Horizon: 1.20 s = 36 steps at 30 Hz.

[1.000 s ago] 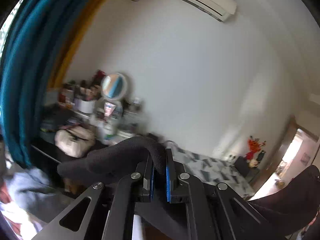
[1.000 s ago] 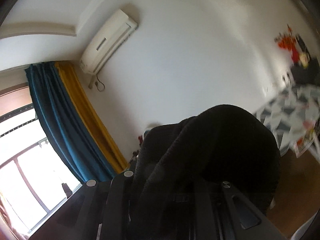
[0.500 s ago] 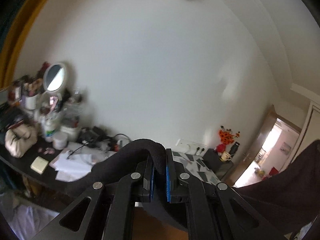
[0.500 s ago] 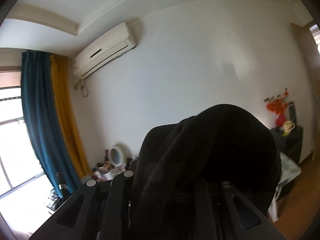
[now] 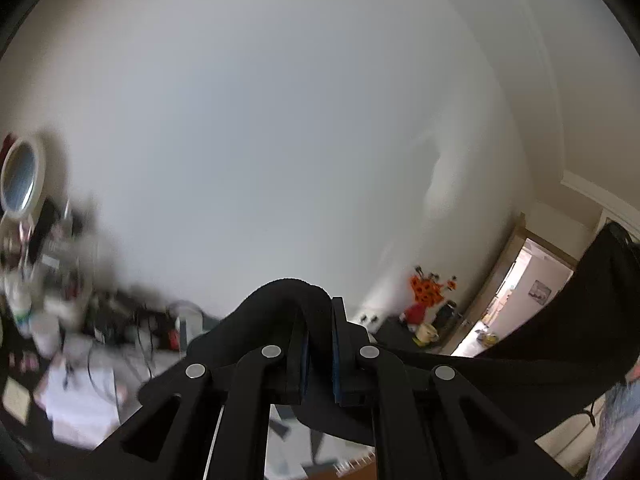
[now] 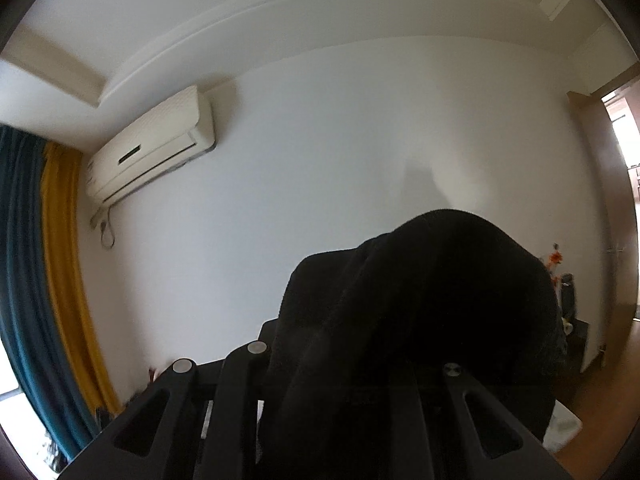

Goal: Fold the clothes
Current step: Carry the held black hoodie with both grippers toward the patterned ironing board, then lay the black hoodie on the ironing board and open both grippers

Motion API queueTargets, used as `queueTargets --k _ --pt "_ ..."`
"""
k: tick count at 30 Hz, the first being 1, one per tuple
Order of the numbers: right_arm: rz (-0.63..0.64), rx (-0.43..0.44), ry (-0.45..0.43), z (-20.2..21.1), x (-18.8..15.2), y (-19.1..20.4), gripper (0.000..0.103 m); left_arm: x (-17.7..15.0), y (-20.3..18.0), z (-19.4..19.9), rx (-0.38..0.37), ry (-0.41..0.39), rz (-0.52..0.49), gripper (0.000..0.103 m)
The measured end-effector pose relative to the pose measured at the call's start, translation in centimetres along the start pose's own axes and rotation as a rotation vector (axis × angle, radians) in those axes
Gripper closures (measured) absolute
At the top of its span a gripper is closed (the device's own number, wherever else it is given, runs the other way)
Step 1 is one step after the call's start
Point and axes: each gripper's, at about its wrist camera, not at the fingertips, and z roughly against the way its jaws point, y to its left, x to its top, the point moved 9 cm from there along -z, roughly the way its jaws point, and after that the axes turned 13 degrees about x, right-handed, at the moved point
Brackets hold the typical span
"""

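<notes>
One black garment (image 5: 520, 364) of soft, fleece-like cloth is noted, held aloft and unfolded. In the left wrist view a rounded fold is seen pinched between blue-padded fingers (image 5: 337, 352), from which the cloth is stretched in a taut band rightward and upward. In the right wrist view it (image 6: 420, 320) is heaped over the fingers, which are hidden.

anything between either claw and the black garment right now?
No. The left claw is pinched directly on a fold of the black garment. The right claw's tips are buried under the same cloth, apparently gripping it.
</notes>
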Motion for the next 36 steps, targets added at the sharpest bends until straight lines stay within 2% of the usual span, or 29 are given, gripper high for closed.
queueTargets --k 5,7,11,14,17,19,22,25,28,31,33,36 --pt "-0.009 -0.008 -0.024 -11.4 3.6 -1.9 0.087 7.7 0.7 -4.6 0.056 -0.087 -0.043 0.096" --pt "-0.013 -0.014 -0.041 -15.0 5.3 -2.2 0.087 10.6 1.6 -5.5 0.065 -0.12 -0.014 0.096" --pt "0.027 0.014 -0.091 -19.4 8.2 -1.2 0.087 14.9 3.7 -5.8 0.102 -0.195 0.038 0.096" --pt "0.06 0.037 -0.128 -22.5 10.3 -0.4 0.087 15.9 5.1 -5.8 0.146 -0.246 0.047 0.096" --pt "0.022 0.056 -0.108 -24.6 8.7 -3.1 0.087 14.1 5.5 -7.4 0.189 -0.23 0.011 0.096" --pt "-0.009 0.03 -0.05 -25.3 4.9 -7.2 0.087 11.7 5.3 -9.3 0.208 -0.188 -0.013 0.096" --pt "-0.047 -0.053 0.085 -25.6 -3.7 -15.6 0.087 6.8 4.6 -13.1 0.246 -0.097 -0.065 0.096" --pt "-0.085 -0.136 0.219 -25.7 -12.3 -23.9 0.087 -0.3 2.9 -17.8 0.258 0.046 -0.116 0.096" --pt "-0.123 -0.219 0.353 -25.5 -20.9 -32.1 0.087 -8.8 0.6 -22.8 0.261 0.217 -0.151 0.096" --pt "-0.161 -0.303 0.487 -25.2 -29.3 -40.2 0.087 -18.0 -1.4 -27.4 0.274 0.392 -0.142 0.096" --pt "-0.186 -0.358 0.577 -24.9 -34.9 -45.5 0.087 -24.1 -2.2 -30.2 0.297 0.508 -0.11 0.096" --pt "-0.208 -0.388 0.668 -21.7 -40.9 -50.9 0.087 -32.2 -3.1 -33.1 0.336 0.683 -0.022 0.096"
